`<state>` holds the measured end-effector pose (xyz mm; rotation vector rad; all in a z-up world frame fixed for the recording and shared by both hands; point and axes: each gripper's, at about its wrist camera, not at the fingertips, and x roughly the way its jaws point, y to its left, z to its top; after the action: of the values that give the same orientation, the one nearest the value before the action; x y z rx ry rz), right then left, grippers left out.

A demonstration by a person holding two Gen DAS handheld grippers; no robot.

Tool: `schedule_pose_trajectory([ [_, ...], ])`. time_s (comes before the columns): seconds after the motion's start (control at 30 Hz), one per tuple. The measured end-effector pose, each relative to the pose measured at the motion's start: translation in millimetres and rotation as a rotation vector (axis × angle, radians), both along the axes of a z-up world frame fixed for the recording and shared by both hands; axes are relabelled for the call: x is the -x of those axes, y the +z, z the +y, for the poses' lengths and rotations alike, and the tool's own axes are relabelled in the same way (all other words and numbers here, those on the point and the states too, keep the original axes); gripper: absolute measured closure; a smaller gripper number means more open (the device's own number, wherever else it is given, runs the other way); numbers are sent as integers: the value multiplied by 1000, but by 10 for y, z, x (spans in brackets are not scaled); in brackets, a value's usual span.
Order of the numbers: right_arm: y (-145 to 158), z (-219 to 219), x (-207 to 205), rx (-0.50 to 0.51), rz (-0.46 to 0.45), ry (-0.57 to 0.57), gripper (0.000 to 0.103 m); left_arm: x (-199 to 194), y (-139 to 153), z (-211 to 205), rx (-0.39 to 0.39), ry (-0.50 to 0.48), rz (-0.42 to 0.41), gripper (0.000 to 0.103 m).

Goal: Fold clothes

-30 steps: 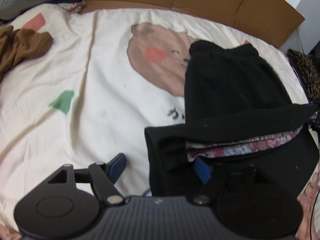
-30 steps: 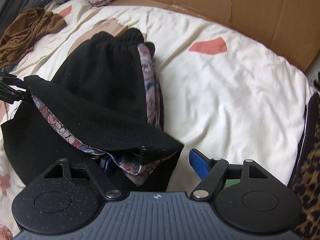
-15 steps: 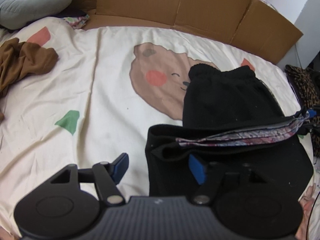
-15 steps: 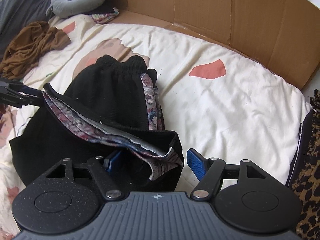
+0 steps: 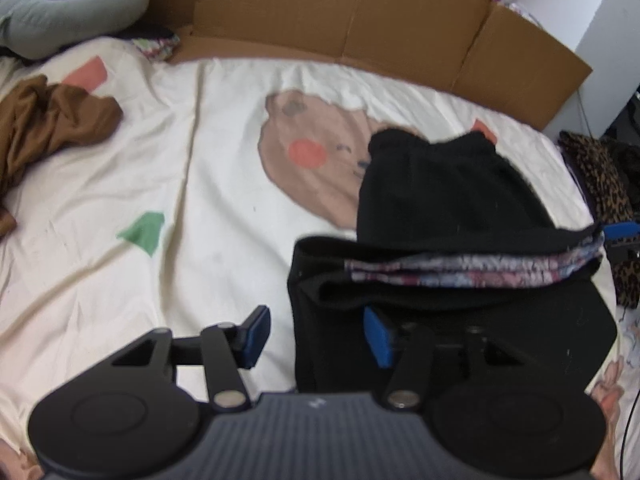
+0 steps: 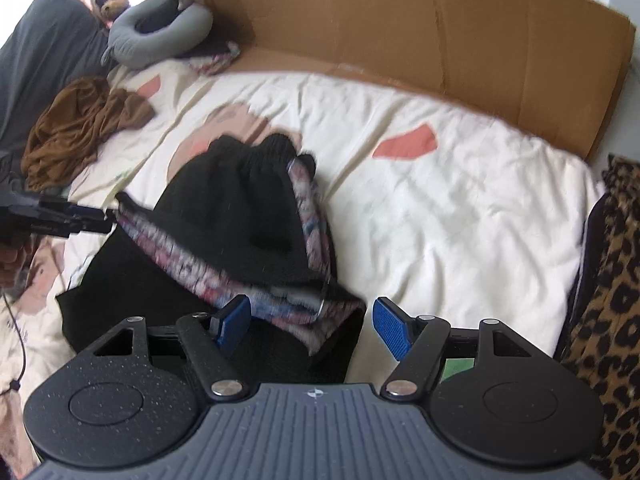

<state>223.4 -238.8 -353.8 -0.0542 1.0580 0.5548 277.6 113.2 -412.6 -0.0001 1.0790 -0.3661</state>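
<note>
A cream printed bedsheet backed by cardboard holds the black garment. Since a second ago its near hem has been lifted higher and stretched taut, so the fold-over looks underway. The left gripper is closing with a hem corner between its jaws; the right gripper stands wide around the other corner, though blur hides any real contact.
</note>
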Motion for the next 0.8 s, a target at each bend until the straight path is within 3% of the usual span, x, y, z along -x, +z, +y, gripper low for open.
schedule_pose_trajectory([
  [0.2, -320, 130, 91, 69, 55, 62, 29, -9, -234, -65, -46, -33, 44, 47],
  [0.37, -553, 222, 23, 136, 58, 66, 29, -133, -291, -139, -63, -48, 17, 43],
  [0.8, -214, 222, -361, 142, -91, 2, 36, -405, -107, -127, -23, -8, -80, 48],
])
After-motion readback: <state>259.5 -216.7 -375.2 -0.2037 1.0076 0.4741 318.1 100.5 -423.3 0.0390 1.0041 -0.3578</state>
